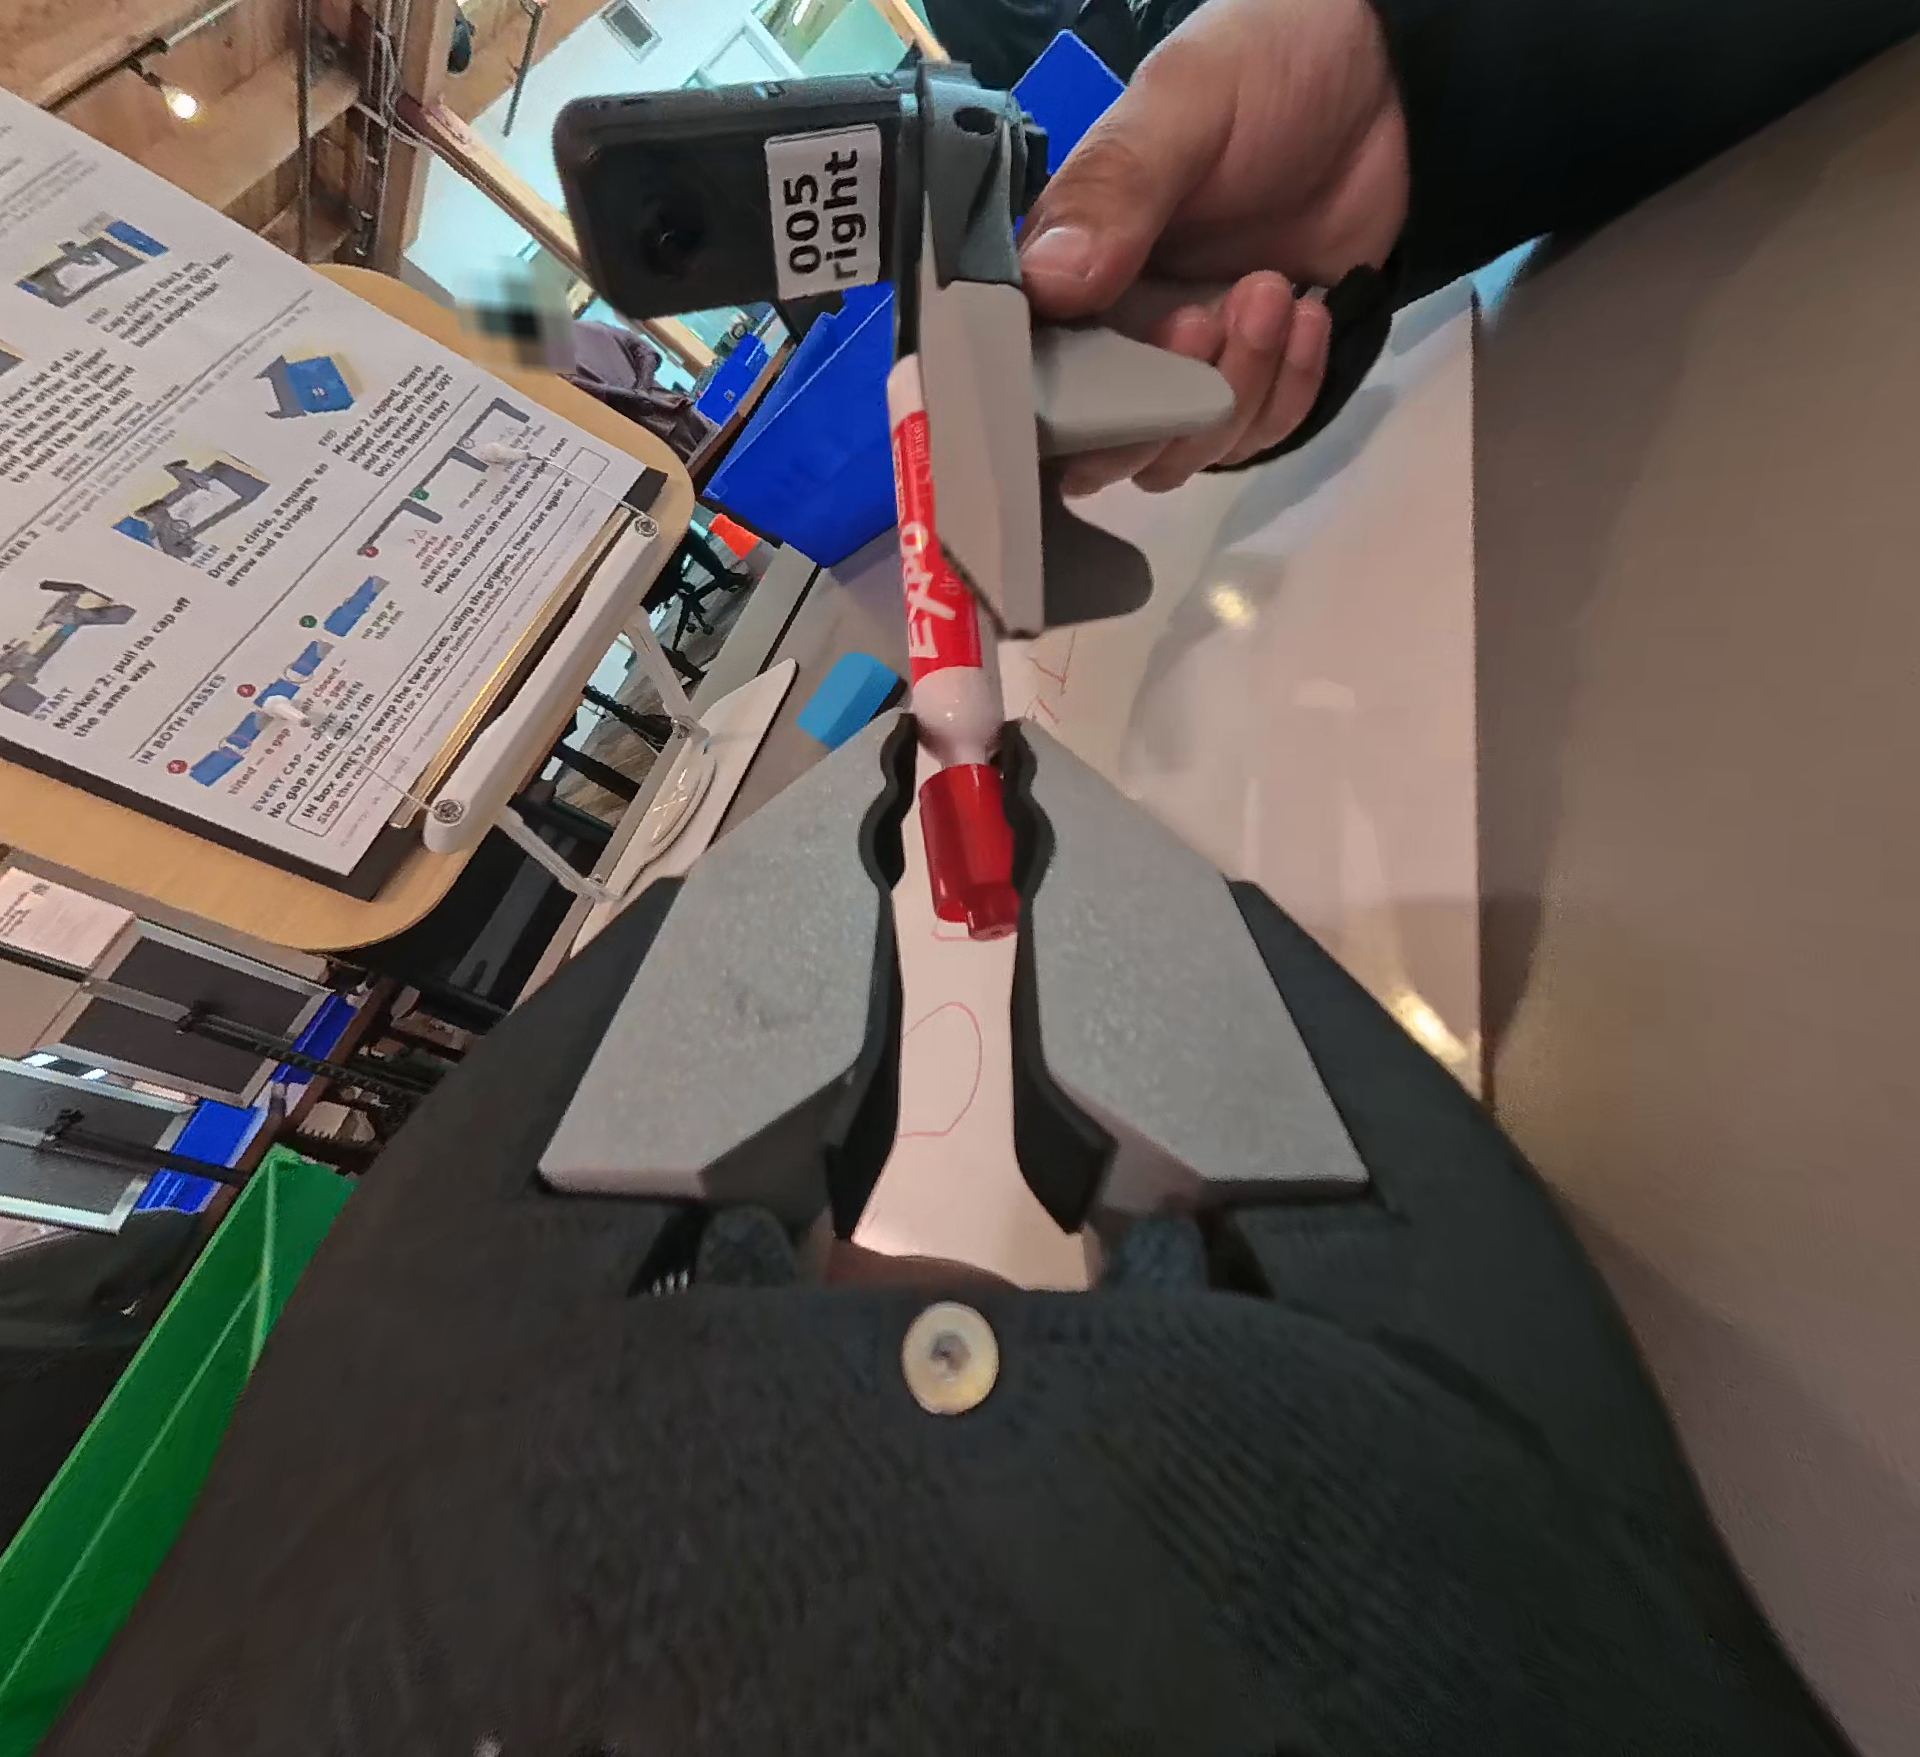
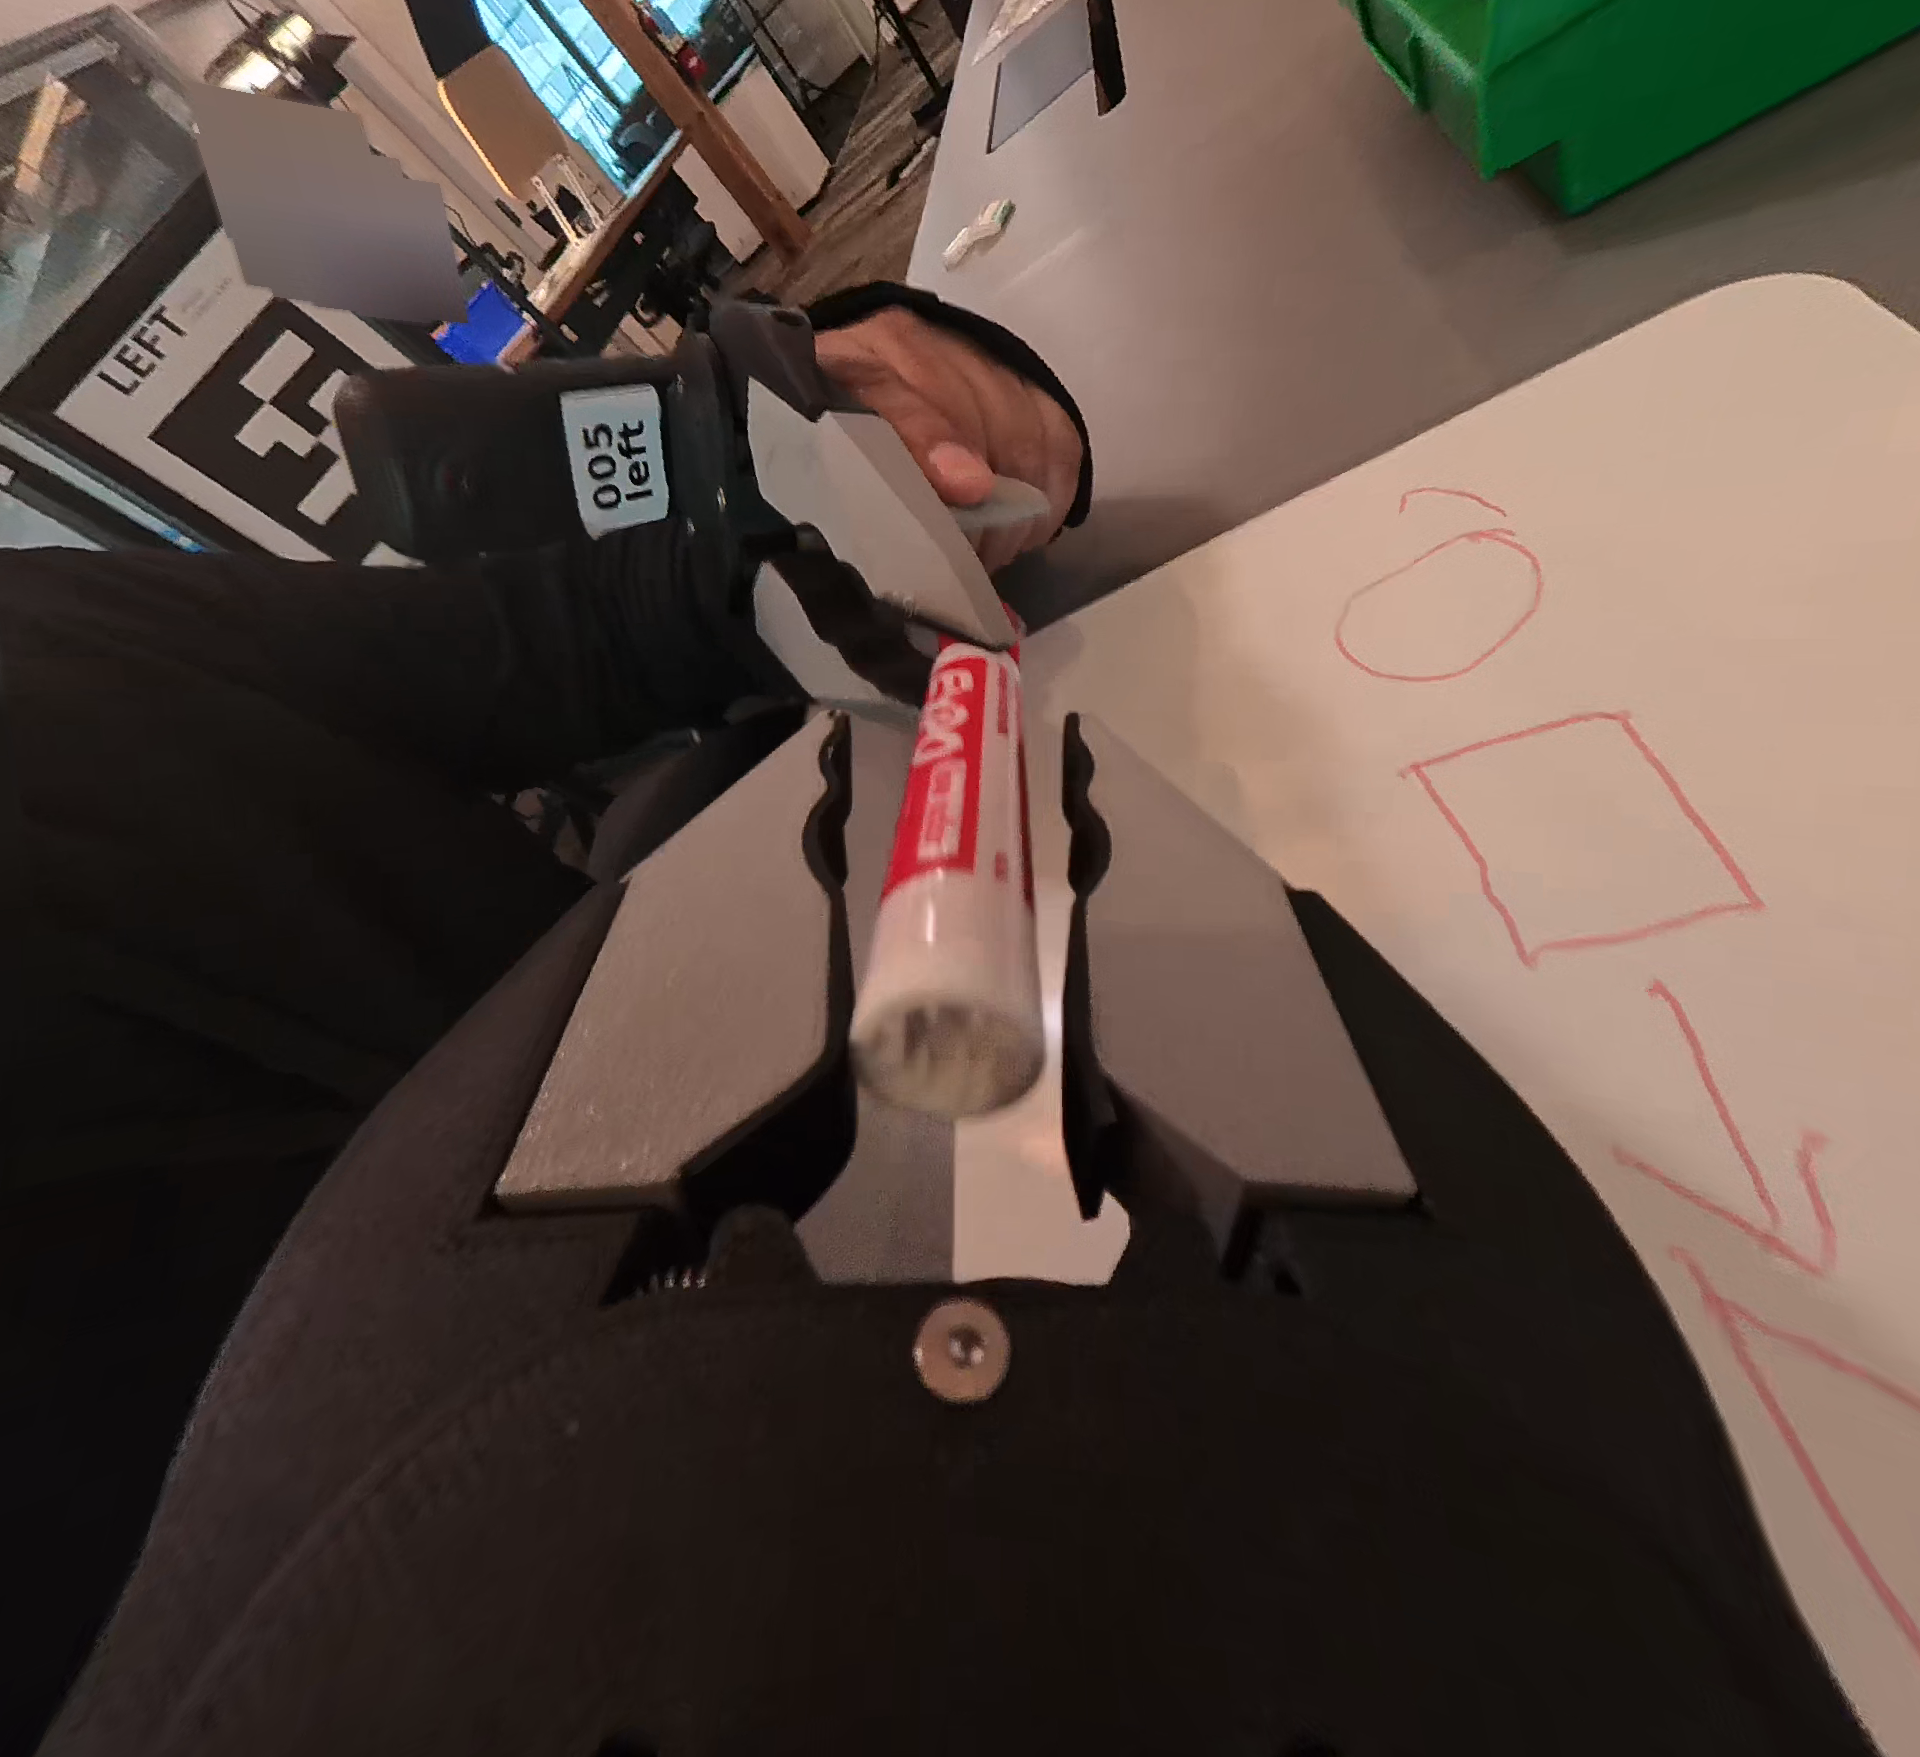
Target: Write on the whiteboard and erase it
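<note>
A red-and-white marker (image 1: 935, 564) hangs over the whiteboard (image 1: 1299, 668). Its red cap (image 1: 966, 850) sits on its tip end. My left gripper (image 1: 958, 741) is shut on the cap. It also shows in the right wrist view (image 2: 966, 647) at the marker's far end. My right gripper (image 2: 951, 725) is open around the marker body (image 2: 956, 834), with a gap showing on both sides. It also shows in the left wrist view (image 1: 1023, 632). The whiteboard (image 2: 1558, 460) bears a red circle (image 2: 1434, 606), a square (image 2: 1579, 834) and an arrow (image 2: 1745, 1177).
A green bin (image 2: 1621, 3) stands on the grey table (image 2: 1195, 201) beyond the board and also shows at the left (image 1: 125, 1447). Blue bins (image 1: 821, 440), a small blue block (image 1: 847, 694) and an instruction sheet on a stand (image 1: 260, 512) lie beyond the board. Only a small space, under 4 cm, lies between the two pairs of fingers.
</note>
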Demonstrator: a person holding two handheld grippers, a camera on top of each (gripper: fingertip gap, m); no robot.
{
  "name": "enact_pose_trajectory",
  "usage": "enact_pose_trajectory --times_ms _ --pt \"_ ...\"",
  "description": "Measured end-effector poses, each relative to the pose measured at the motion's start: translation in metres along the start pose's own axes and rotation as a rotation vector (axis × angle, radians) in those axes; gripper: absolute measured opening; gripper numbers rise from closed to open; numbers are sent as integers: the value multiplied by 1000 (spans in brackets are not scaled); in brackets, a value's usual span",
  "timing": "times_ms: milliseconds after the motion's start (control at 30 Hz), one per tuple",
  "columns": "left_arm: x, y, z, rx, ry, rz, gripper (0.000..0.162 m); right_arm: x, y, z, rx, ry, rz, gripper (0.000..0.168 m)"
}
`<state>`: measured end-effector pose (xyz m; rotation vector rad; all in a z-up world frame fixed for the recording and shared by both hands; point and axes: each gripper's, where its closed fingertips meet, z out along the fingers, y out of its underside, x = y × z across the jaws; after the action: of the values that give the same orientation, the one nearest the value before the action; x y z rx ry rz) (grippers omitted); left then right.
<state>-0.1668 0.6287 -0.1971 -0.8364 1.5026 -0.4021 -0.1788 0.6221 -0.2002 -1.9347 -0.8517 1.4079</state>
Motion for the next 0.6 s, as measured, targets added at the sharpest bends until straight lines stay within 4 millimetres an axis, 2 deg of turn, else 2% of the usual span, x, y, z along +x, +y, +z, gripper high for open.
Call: enact_pose_trajectory --times_ms 100,200,300,367,467,600 --pt "4 7 -2 -17 42 -3 15 12 8 -19 -29 64 -20 39" --pt "11 13 -1 -53 97 34 15 13 16 -38 -51 60 -22 39" --pt "18 22 1 -111 166 100 15 32 25 -58 -97 221 -113 41" --pt "20 29 0 -160 224 149 15 30 23 -67 -99 270 -187 41" --pt "15 28 -2 -229 317 238 15 20 15 -66 -63 286 -276 41" --pt "4 14 -1 -315 473 380 15 13 15 -45 -95 318 -405 38"
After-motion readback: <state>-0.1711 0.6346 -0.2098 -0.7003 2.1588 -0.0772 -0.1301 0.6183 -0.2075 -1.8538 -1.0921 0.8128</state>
